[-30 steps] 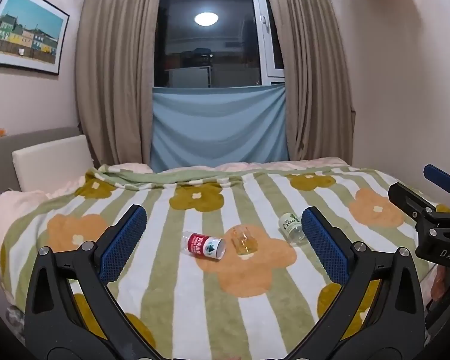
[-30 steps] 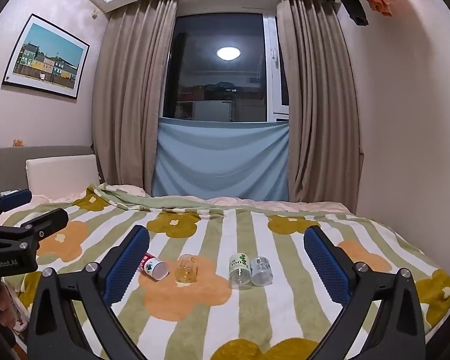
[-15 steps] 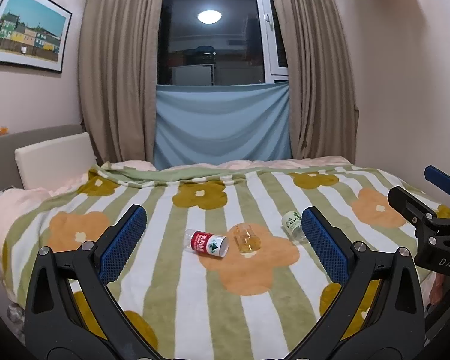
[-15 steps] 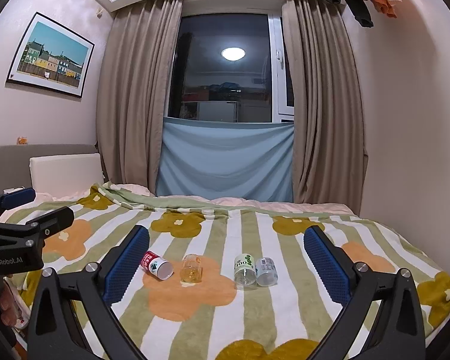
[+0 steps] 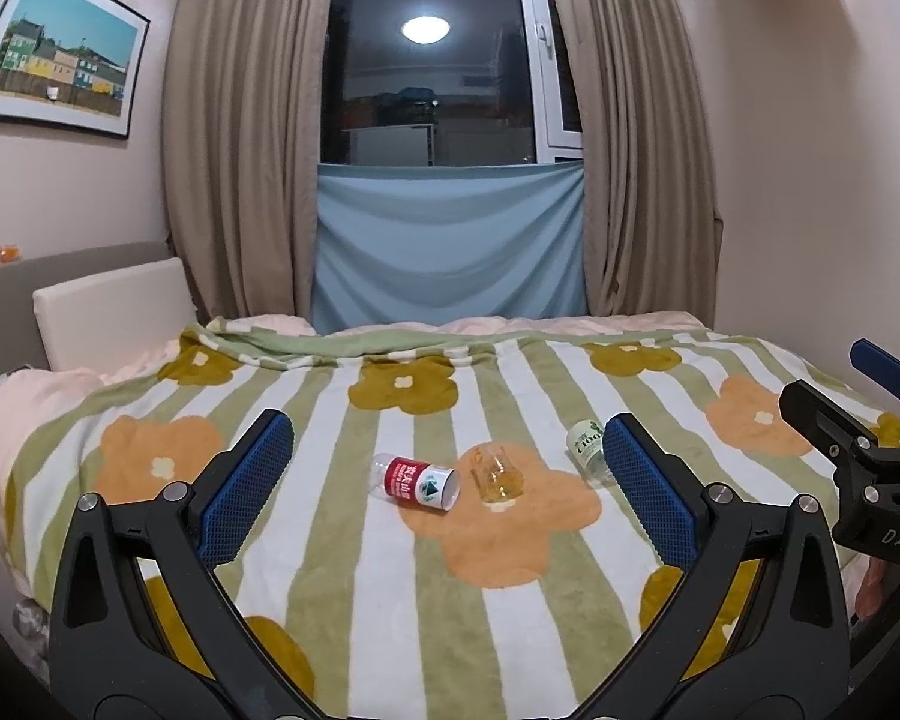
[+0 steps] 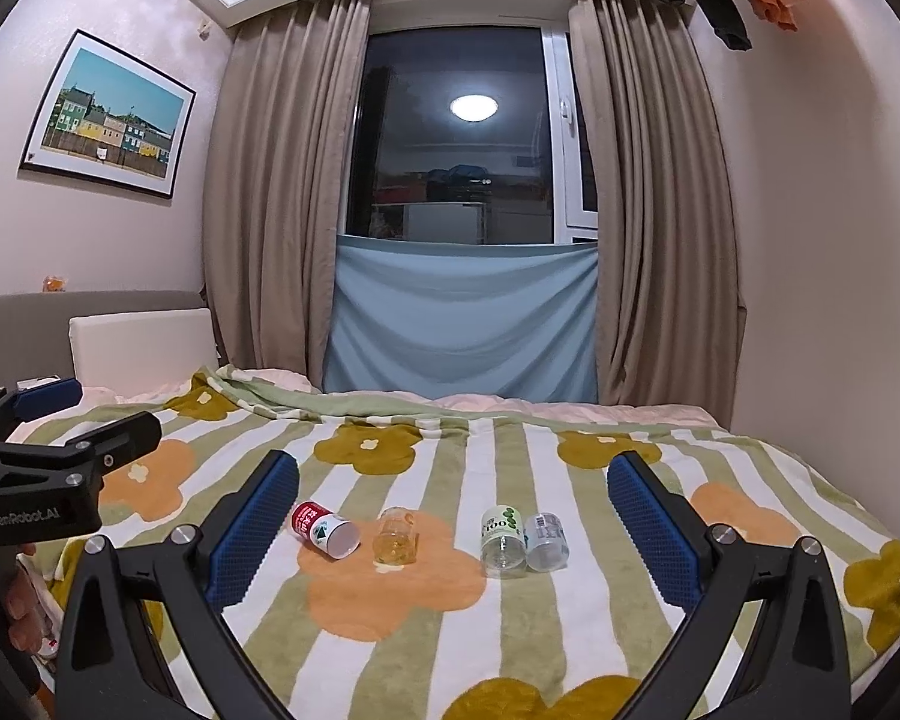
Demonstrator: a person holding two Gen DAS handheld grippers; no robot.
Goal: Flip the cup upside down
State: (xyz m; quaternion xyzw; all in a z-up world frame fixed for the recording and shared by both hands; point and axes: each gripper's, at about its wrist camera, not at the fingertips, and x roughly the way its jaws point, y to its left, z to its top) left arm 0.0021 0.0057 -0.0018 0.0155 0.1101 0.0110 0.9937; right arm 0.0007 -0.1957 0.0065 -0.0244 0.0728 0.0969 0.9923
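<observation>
Since the earlier frames both cameras have tilted slightly upward and drawn a little nearer the bed, so the things on the blanket sit lower and larger in view; none of them has shifted on the cloth.

One small clear glass cup (image 5: 498, 477) (image 6: 396, 542) with an amber tint stands upright, mouth up, on an orange flower of the green-and-white striped floral blanket (image 5: 354, 588) (image 6: 570, 630), near the middle of the bed. Just beside it on the left lies one clear plastic bottle with a red label (image 5: 417, 482) (image 6: 324, 528), on its side. To the right, apart from the cup, lie two more: one clear bottle with a white-and-green label (image 5: 585, 444) (image 6: 502, 540) and, touching it, one clear bottle with a pale grey label (image 6: 546, 542), seen only in the right wrist view. That makes three bottles and one cup.

The left gripper (image 5: 447, 483) (image 6: 60, 426) hangs over the near edge of the bed with its blue-padded fingers spread wide, holding nothing. The right gripper (image 6: 453, 525) (image 5: 852, 390) does likewise, fingers wide apart and empty, well short of the cup.
</observation>
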